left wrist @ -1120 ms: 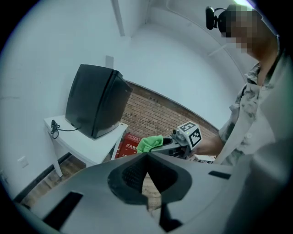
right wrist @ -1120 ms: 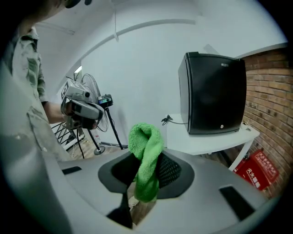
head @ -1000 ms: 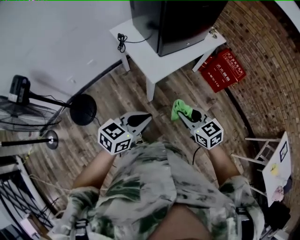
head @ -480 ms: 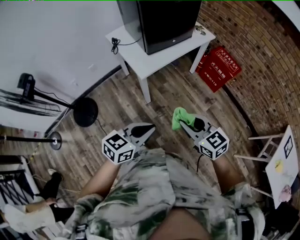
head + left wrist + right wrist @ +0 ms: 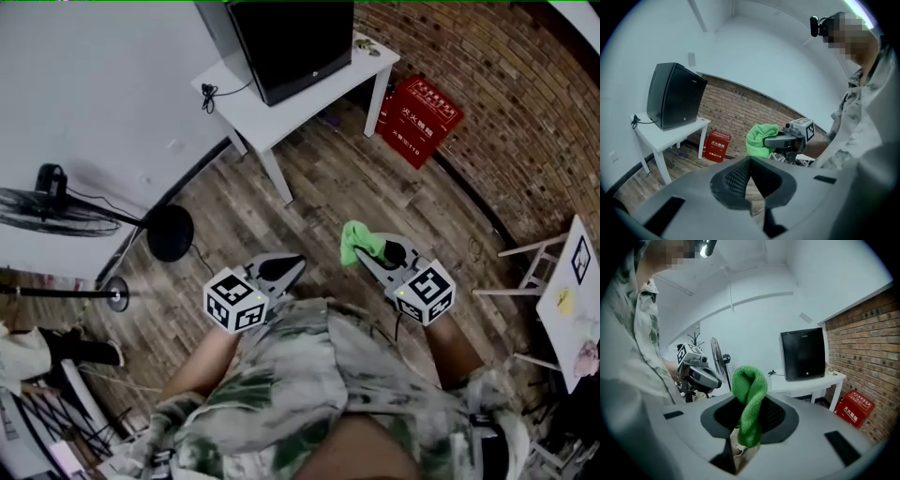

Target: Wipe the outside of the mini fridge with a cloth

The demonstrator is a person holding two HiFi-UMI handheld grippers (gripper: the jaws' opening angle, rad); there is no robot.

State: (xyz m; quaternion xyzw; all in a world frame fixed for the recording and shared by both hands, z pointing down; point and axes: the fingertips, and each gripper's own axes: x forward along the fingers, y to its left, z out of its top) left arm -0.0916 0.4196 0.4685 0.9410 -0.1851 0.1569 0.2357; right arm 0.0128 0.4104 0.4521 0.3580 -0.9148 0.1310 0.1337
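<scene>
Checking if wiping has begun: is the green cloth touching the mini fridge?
Apart. Head view: green cloth in the right gripper hangs over floor, well short of the mini fridge.

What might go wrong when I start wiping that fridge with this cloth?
The cloth hangs bunched between the right gripper's jaws, so a hard rub might pull it loose. A black cord lies coiled on the table beside the fridge; wiping that side could snag it. Near the fridge, small things at the table's corner could get knocked off.
</scene>
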